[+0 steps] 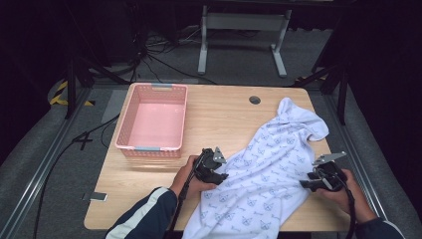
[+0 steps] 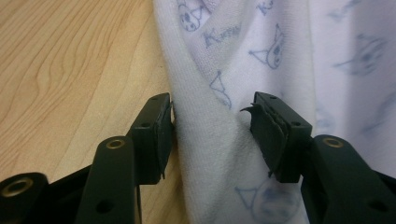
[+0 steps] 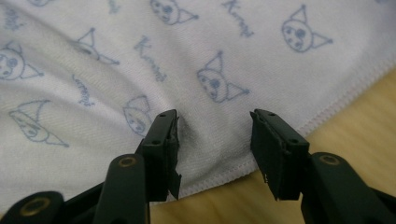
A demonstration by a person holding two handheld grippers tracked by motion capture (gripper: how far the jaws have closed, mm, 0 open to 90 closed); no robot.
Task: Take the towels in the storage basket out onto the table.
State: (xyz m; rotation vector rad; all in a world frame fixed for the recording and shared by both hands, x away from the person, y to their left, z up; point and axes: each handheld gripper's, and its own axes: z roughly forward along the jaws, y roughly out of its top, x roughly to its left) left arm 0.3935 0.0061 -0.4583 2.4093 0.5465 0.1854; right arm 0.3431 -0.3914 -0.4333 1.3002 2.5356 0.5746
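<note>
Straddling towel (image 1: 268,174) edges on table (image 1: 224,114): left gripper (image 2: 212,126) and right gripper (image 3: 215,140) both parted, cloth between jaws, pads not pinching. Towel's near end cut off by frame; pink basket (image 1: 152,119) well apart.

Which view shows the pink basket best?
The high view: the pink basket sits whole on the table's left side, open top up. The two gripper views look at the printed white cloth and bare wood instead.
</note>
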